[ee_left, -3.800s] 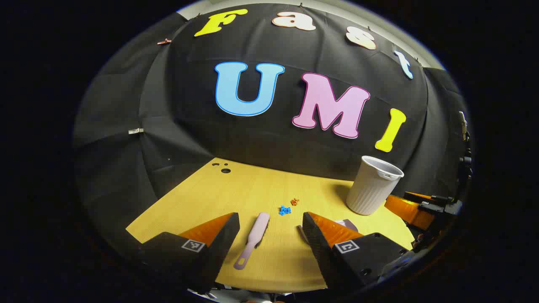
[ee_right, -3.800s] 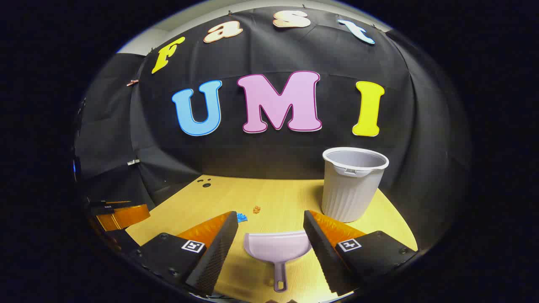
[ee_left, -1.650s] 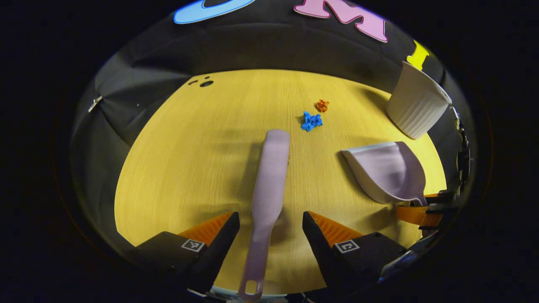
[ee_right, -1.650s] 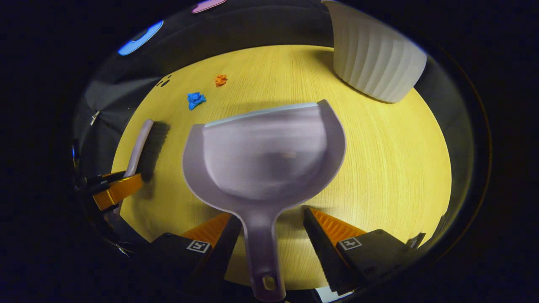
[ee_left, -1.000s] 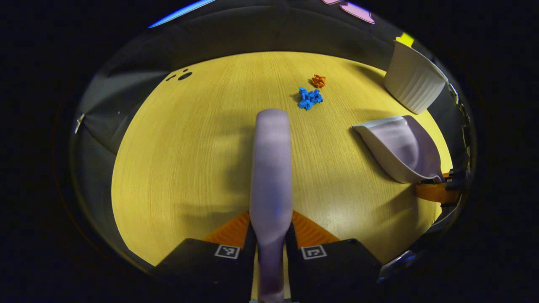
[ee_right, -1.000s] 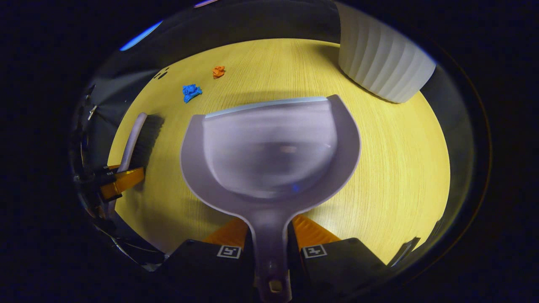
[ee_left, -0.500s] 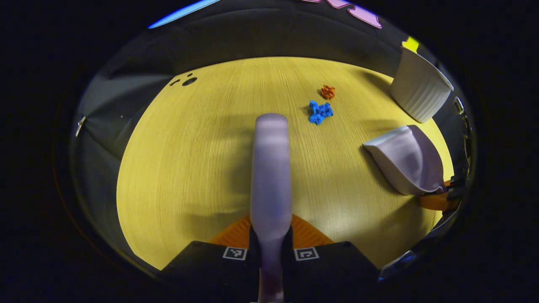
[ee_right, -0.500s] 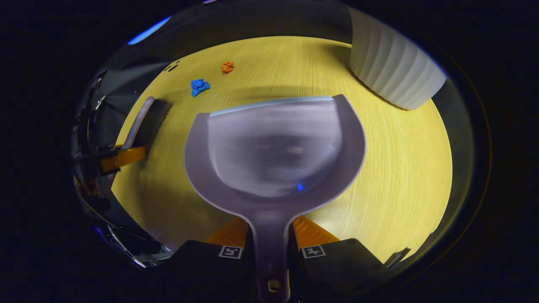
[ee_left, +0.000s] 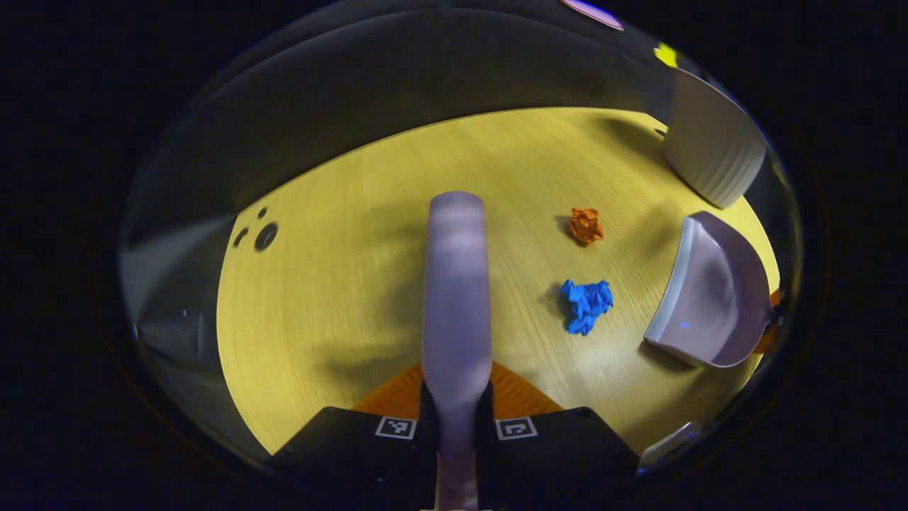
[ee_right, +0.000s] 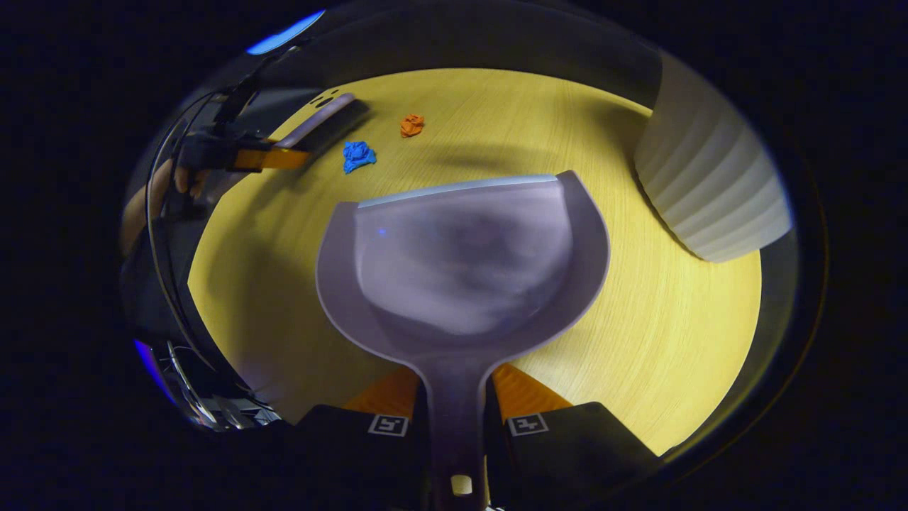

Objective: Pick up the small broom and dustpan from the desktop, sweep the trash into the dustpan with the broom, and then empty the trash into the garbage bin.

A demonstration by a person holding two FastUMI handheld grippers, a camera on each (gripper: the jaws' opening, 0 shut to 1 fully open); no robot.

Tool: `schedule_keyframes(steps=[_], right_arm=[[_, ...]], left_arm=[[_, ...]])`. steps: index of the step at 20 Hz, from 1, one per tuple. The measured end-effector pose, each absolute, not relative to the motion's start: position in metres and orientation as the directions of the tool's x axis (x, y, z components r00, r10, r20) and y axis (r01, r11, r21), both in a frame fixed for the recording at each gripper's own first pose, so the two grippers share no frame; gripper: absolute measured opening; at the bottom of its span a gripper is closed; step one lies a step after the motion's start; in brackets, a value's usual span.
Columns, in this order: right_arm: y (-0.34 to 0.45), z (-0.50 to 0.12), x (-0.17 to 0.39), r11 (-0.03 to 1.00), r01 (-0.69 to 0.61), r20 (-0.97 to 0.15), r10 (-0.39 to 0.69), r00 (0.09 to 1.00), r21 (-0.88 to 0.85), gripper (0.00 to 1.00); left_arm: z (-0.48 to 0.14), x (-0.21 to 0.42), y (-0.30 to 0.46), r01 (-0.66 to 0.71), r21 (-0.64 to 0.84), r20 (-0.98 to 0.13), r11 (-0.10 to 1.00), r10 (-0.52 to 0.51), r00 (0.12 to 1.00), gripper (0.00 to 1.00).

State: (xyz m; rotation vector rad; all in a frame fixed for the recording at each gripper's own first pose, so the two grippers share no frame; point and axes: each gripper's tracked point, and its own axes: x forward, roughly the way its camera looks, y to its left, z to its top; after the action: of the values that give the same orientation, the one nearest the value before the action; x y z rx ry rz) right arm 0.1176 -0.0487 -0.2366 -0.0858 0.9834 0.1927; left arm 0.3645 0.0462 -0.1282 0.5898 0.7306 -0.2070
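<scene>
Two crumpled scraps [ee_left: 586,305] (paper-like) near smooth dustpan [ee_left: 713,298]

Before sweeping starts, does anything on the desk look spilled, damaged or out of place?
Only the trash itself: a crumpled blue scrap and a smaller orange scrap lie loose on the desktop, between broom and dustpan. The bin stands upright.

No legible text on the desktop scene

Square black-and-white coded markers sit on the left gripper [ee_left: 457,397] and the right gripper [ee_right: 457,401], one on each finger block; they carry patterns, not words, numbers or brands.
</scene>
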Motion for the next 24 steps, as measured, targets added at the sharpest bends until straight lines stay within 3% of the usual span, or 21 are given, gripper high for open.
schedule_keyframes(steps=[5,6,7,9,12,13,15,17,20,21,24], right_arm=[[-0.047,-0.241,0.123,0.97,-0.241,-0.839,0.137,0.526,0.007,0.36],[-0.048,-0.242,0.121,0.969,-0.247,-0.84,0.139,0.525,0.006,0.4],[-0.048,-0.241,0.121,0.967,-0.253,-0.841,0.143,0.521,0.007,0.36],[-0.048,-0.243,0.118,0.962,-0.273,-0.846,0.152,0.51,0.009,0.4],[-0.049,-0.246,0.116,0.954,-0.301,-0.846,0.165,0.507,0.006,0.36],[-0.049,-0.247,0.114,0.953,-0.304,-0.843,0.173,0.509,0.012,0.4],[-0.046,-0.252,0.112,0.95,-0.313,-0.834,0.178,0.522,0.007,0.36],[-0.041,-0.253,0.104,0.951,-0.308,-0.827,0.185,0.532,0.015,0.39],[-0.031,-0.249,0.088,0.963,-0.264,-0.814,0.191,0.548,0.049,0.35],[-0.028,-0.25,0.083,0.966,-0.253,-0.81,0.191,0.555,0.055,0.39],[-0.023,-0.25,0.084,0.972,-0.225,-0.786,0.19,0.589,0.066,0.36]], left_arm=[[-0.142,0.379,-0.004,0.56,0.455,-0.735,0.692,-0.064,0.675,0.25],[-0.146,0.377,-0.014,0.59,0.449,-0.747,0.671,-0.082,0.66,0.27],[-0.15,0.373,-0.023,0.624,0.438,-0.765,0.648,-0.095,0.636,0.27],[-0.156,0.358,-0.044,0.695,0.402,-0.804,0.596,-0.133,0.579,0.27],[-0.17,0.333,-0.074,0.766,0.36,-0.852,0.532,-0.147,0.503,0.27],[-0.176,0.324,-0.083,0.788,0.332,-0.871,0.519,-0.151,0.467,0.27],[-0.192,0.291,-0.102,0.835,0.19,-0.921,0.516,-0.201,0.333,0.27],[-0.201,0.269,-0.11,0.849,0.127,-0.944,0.513,-0.201,0.262,0.27],[-0.205,0.265,-0.112,0.812,0.132,-0.938,0.568,-0.193,0.287,0.26],[-0.203,0.263,-0.114,0.794,0.13,-0.931,0.593,-0.204,0.304,0.27],[-0.192,0.261,-0.126,0.726,0.146,-0.865,0.672,-0.27,0.423,0.27]])
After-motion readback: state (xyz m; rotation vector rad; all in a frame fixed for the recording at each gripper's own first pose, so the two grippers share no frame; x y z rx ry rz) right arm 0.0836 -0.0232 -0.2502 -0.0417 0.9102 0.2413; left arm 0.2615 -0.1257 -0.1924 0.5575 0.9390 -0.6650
